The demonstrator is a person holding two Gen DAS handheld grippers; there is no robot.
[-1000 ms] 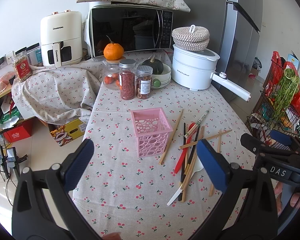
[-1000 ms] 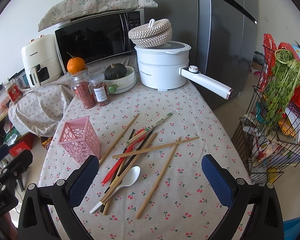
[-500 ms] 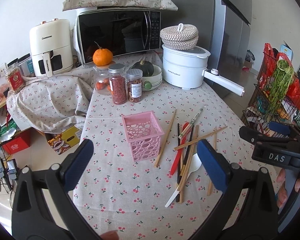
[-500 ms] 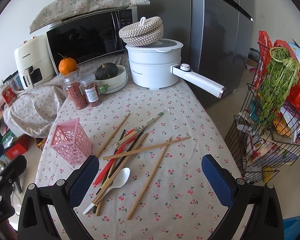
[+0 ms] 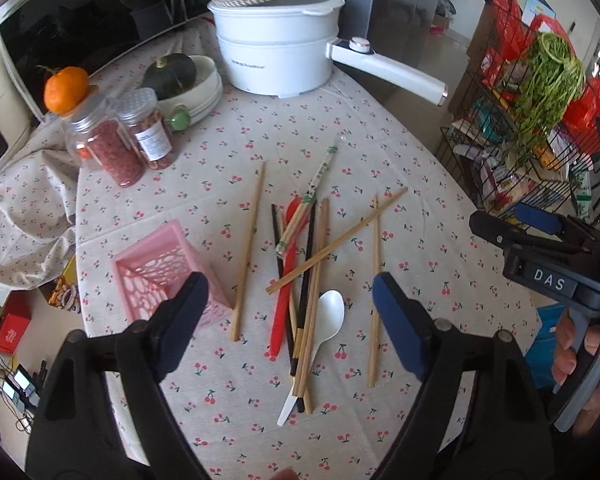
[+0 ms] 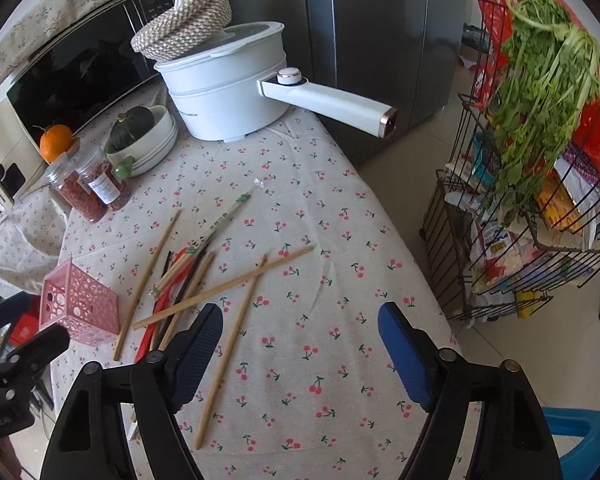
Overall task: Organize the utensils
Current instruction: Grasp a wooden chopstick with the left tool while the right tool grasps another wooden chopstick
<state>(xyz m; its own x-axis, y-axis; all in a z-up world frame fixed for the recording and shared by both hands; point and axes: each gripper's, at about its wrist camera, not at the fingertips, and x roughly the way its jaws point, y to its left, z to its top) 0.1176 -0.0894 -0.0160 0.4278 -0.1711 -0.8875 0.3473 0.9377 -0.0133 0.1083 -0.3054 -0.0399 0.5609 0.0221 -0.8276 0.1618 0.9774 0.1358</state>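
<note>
A pile of wooden and dark chopsticks (image 5: 312, 264), a red utensil (image 5: 286, 288) and a white spoon (image 5: 329, 316) lies on the cherry-print tablecloth (image 5: 380, 152). A pink perforated basket (image 5: 160, 268) stands left of the pile. My left gripper (image 5: 290, 312) hovers over the near end of the pile. Its jaws are closing and grip nothing. My right gripper (image 6: 300, 336) hangs over the cloth right of the pile, beside a single wooden chopstick (image 6: 228, 344). Its jaws are also closing on nothing. The basket (image 6: 80, 300) shows at the left of the right wrist view.
At the back stand a white electric pot (image 5: 276, 40) with a long handle, two jars (image 5: 116, 152), a bowl holding a dark squash (image 5: 180, 76) and a microwave (image 5: 80, 12). A wire rack with greens (image 6: 540, 80) stands past the table's right edge.
Both grippers have moved forward over the table and tipped down toward the utensils, which now look much closer. Both pairs of jaws have narrowed somewhat.
</note>
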